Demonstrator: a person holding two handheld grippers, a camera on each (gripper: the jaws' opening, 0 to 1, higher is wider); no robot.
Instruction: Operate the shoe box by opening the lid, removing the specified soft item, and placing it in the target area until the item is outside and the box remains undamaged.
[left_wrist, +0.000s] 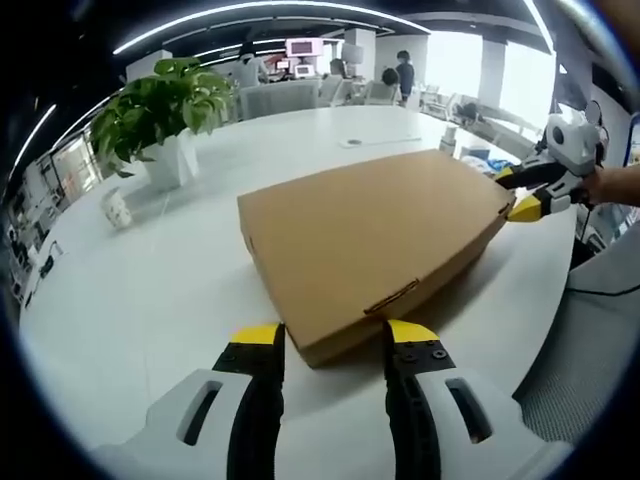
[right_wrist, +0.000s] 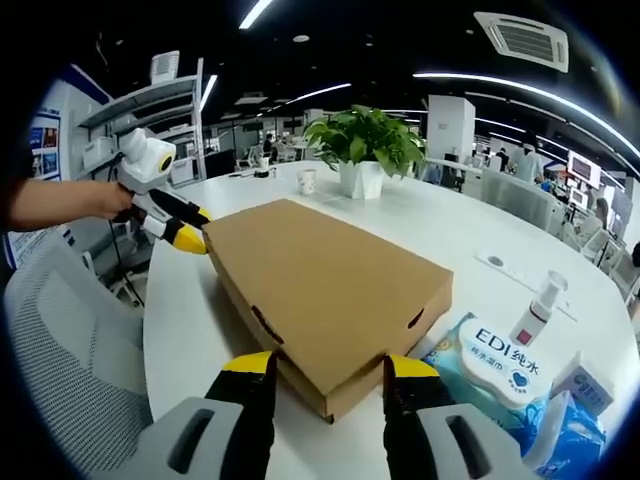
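The task is at its beginning: the shoe box (left_wrist: 375, 240) lies shut and flat on the white bench (left_wrist: 150, 300), in the middle of the frame, and the soft item is not yet out. At the bottom of the left gripper view, the left gripper (left_wrist: 330, 340) has its jaws apart at a box corner. In the right gripper view the right gripper (right_wrist: 328, 368) stands likewise, holding nothing. Farther back, in the upper part of the frame, a potted plant (right_wrist: 365, 150) stands.

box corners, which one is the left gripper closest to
The cardboard box corner nearest its own view, sitting between the open left gripper jaws; the right gripper flanks the far-right corner.
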